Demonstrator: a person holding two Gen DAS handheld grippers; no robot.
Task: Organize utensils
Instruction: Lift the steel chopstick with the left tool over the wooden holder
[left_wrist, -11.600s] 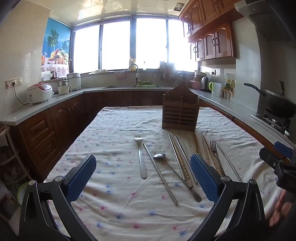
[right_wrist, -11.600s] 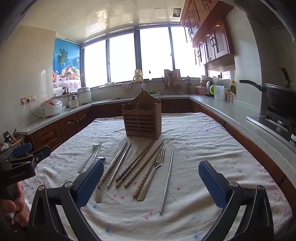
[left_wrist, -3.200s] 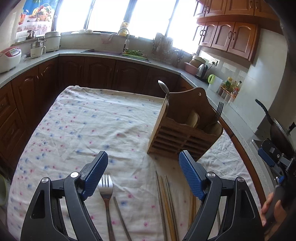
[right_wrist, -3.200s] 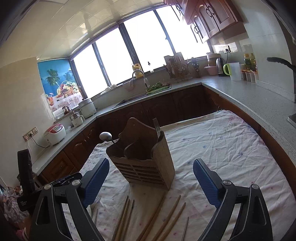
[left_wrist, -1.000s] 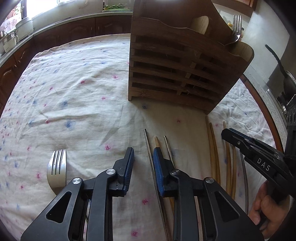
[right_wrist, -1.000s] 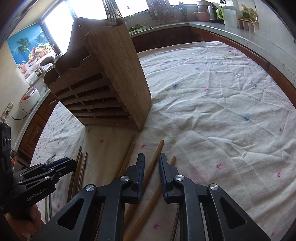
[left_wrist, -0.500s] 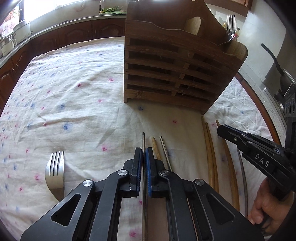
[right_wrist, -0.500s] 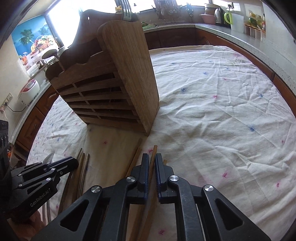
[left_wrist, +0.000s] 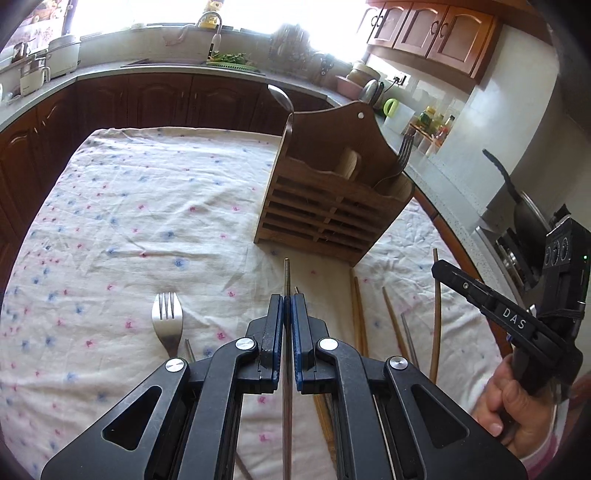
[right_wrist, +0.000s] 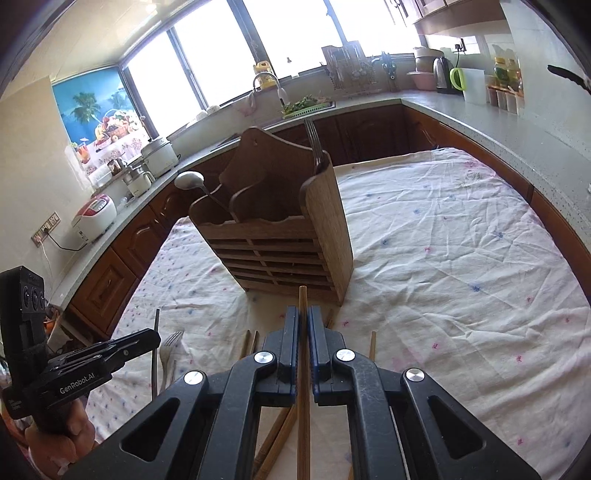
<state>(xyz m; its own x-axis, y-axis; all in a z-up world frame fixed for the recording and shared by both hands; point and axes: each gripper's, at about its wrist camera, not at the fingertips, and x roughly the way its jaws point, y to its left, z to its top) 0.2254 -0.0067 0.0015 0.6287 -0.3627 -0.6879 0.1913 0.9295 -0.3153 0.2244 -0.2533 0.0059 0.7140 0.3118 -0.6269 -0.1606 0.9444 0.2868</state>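
A wooden utensil holder (left_wrist: 332, 192) (right_wrist: 288, 236) stands on the cloth-covered table, with a spoon (left_wrist: 280, 99) and a fork (left_wrist: 402, 151) in it. My left gripper (left_wrist: 287, 302) is shut on a metal chopstick (left_wrist: 286, 277) and holds it above the cloth, pointing at the holder. My right gripper (right_wrist: 303, 314) is shut on a wooden chopstick (right_wrist: 303, 299), also lifted and pointing at the holder. A fork (left_wrist: 168, 325) and several wooden chopsticks (left_wrist: 358, 314) lie on the cloth.
The table has a white flowered cloth (left_wrist: 129, 221). Dark wood cabinets and a grey counter (right_wrist: 461, 110) run around it. A wok (left_wrist: 524, 206) sits on the stove at the right. A rice cooker (right_wrist: 94, 214) stands on the left counter.
Both grippers have risen from the cloth with their chopsticks held; the holder now looks smaller and farther away than half a second ago.
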